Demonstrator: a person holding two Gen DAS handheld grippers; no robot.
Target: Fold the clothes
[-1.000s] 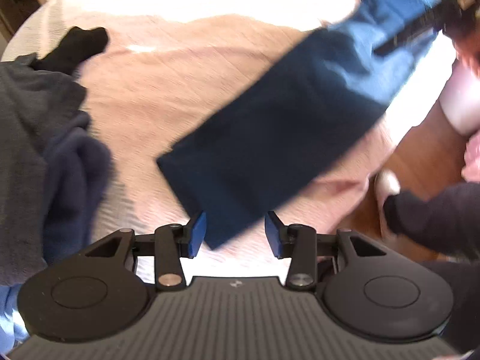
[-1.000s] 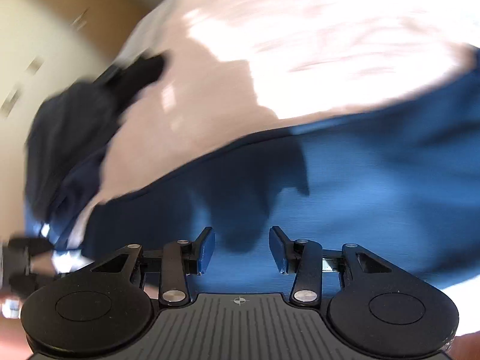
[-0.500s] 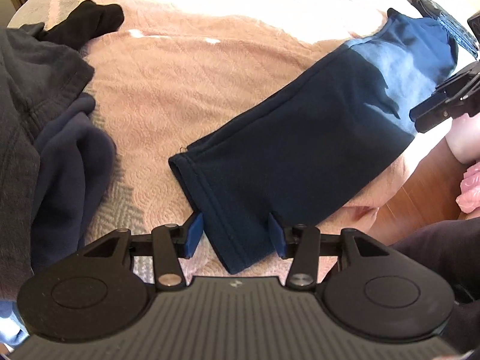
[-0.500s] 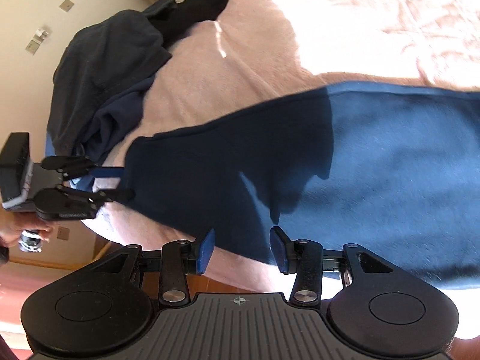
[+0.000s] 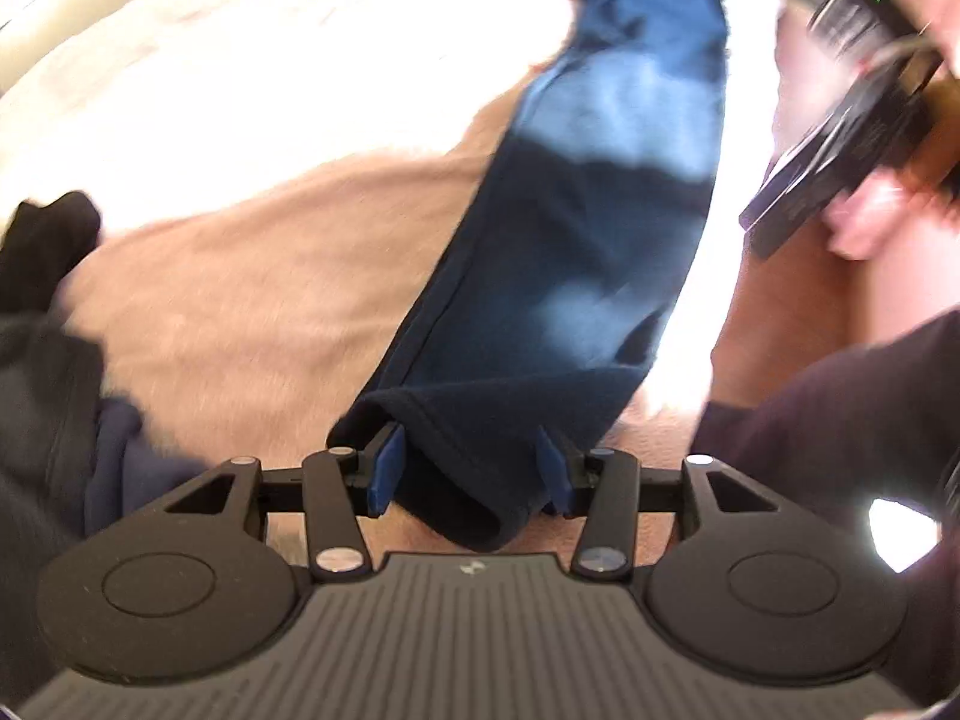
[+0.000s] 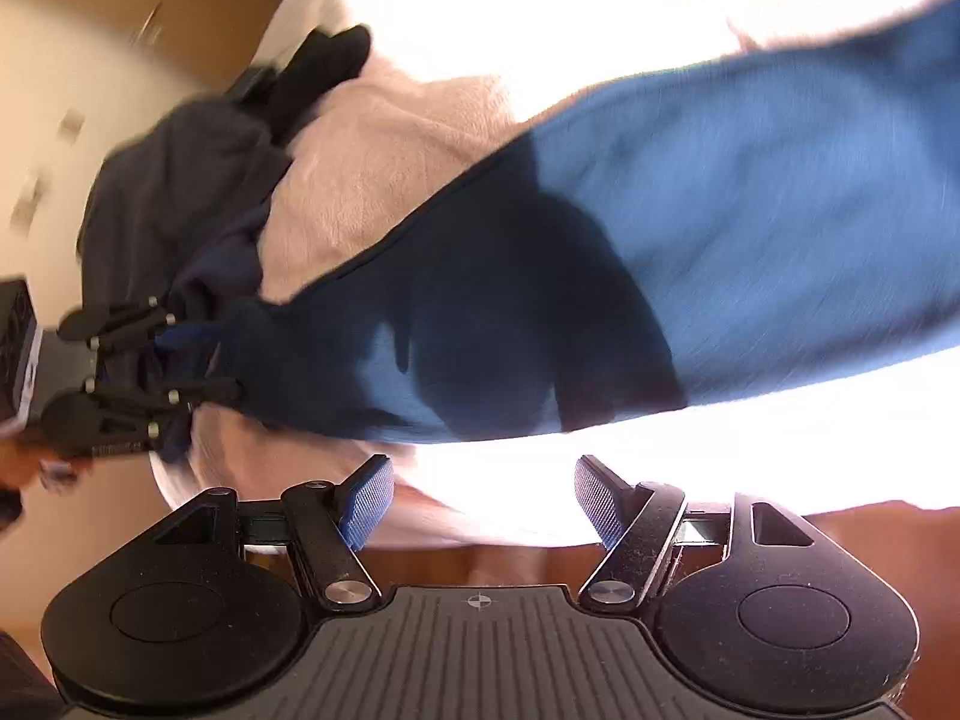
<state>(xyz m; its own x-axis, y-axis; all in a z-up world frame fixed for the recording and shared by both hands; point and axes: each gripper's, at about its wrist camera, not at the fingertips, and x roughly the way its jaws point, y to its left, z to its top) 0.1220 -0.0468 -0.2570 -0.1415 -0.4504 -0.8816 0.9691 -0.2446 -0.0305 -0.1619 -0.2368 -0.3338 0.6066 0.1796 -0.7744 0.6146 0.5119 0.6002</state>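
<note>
A: Dark clothes pile (image 5: 54, 372) sits left of the left gripper (image 5: 468, 471); black sock (image 5: 48, 246) beyond it.

B: Blue garment (image 5: 588, 240)?

A: Stretched over the pink blanket (image 5: 240, 300), hem end between the left fingers, which are spread, not clamped. Right gripper (image 6: 483, 504) also spread, holding nothing, garment ahead of it.

B: Room?

A: Bed edge under the right gripper, bare blanket ahead.
</note>
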